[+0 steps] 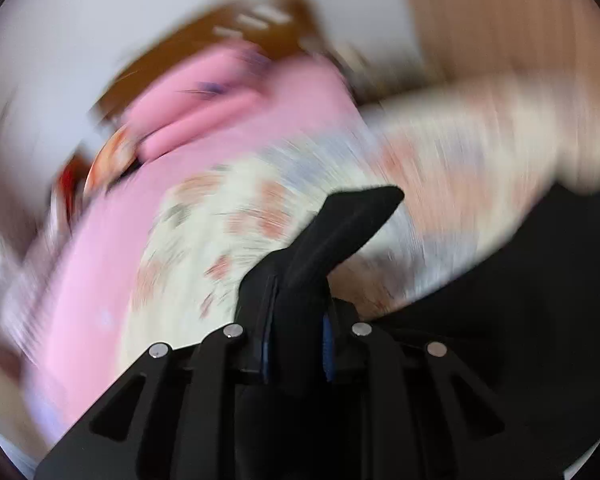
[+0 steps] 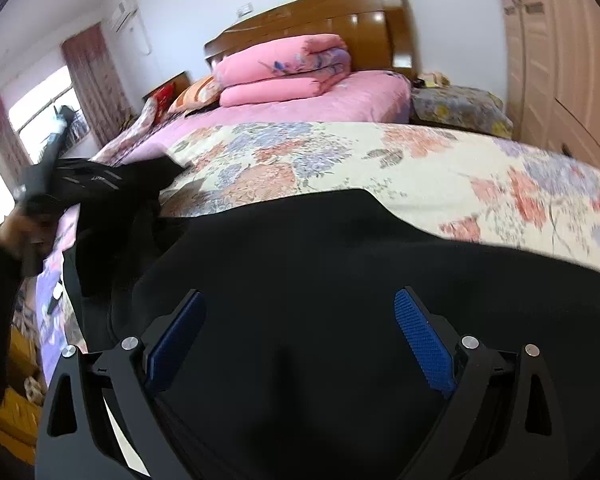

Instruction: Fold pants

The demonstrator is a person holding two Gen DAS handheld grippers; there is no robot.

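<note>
Blurred bedroom streaks fill my left wrist view: my left claw (image 1: 300, 280) is pressed together, pinching a peak of the black pants (image 1: 356, 216) above the floral bedspread (image 1: 220, 216). From the right wrist, my right claw (image 2: 300, 340) is spread wide, its blue pads (image 2: 424, 344) hovering over the pants (image 2: 300, 280), gripping nothing. They lie dark and smooth across the bedspread (image 2: 380, 160), bunched at left. Beyond: pink folded quilt (image 2: 280, 76), wooden headboard (image 2: 320, 16).
</note>
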